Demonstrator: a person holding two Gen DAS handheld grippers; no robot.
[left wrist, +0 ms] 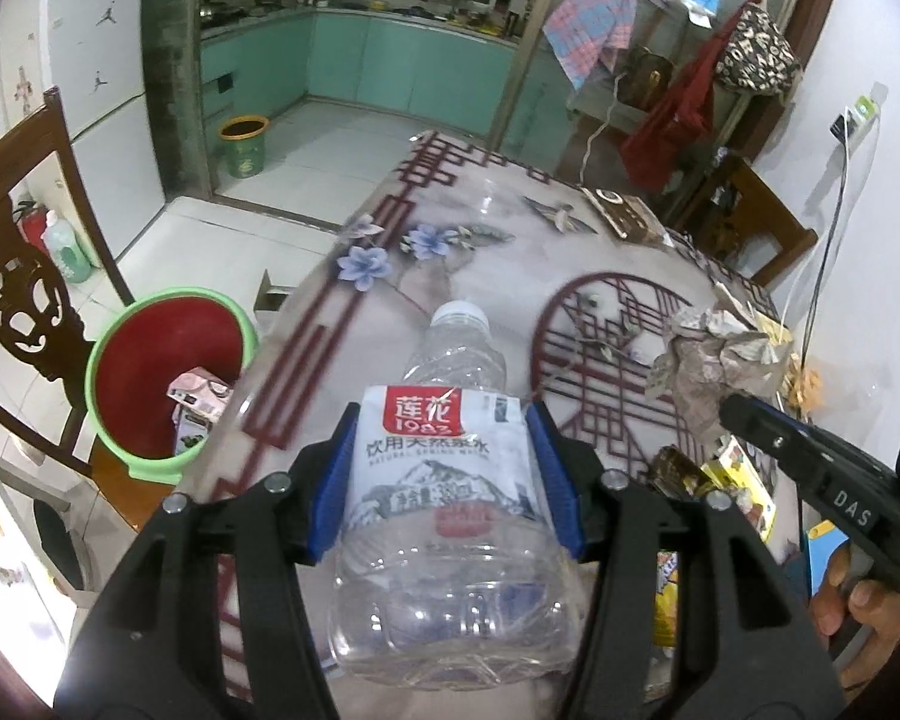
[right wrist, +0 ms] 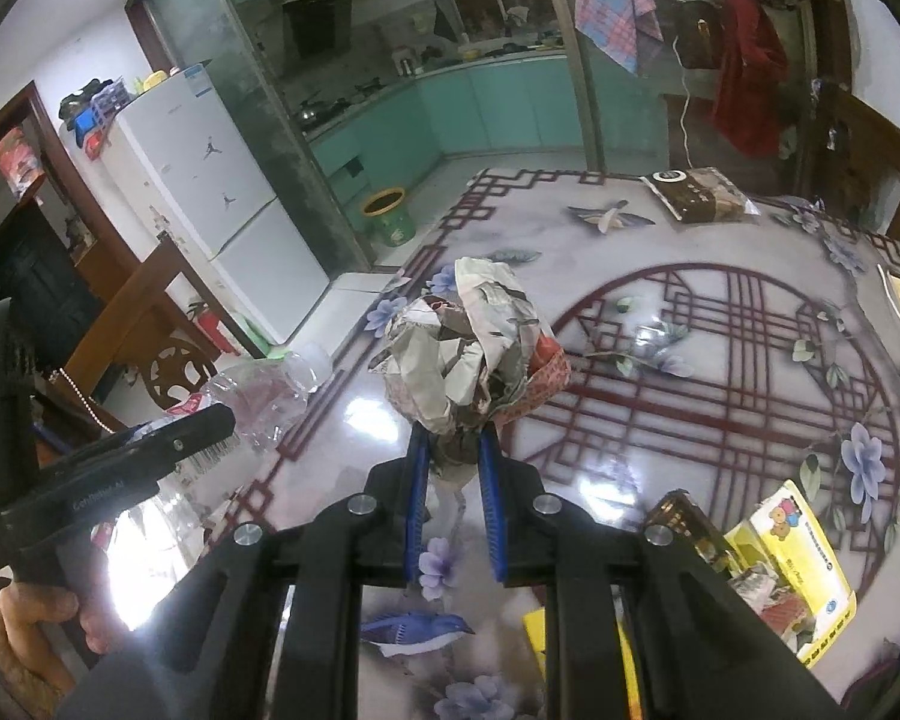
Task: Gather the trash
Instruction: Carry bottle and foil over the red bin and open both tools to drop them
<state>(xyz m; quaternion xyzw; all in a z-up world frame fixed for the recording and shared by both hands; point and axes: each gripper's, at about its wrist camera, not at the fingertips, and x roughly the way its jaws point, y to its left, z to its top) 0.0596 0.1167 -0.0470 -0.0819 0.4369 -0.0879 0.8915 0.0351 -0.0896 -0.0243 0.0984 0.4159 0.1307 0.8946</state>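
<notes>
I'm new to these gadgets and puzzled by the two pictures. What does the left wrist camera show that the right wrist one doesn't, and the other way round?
Only the left wrist view shows the green bin with a red liner beside the table, a pink carton already in it.

Only the right wrist view shows the white fridge whole and the blue bird printed on the tablecloth.

Both show the clear water bottle held in the left gripper, the crumpled paper ball held in the right gripper, the patterned table and the teal kitchen beyond.
</notes>
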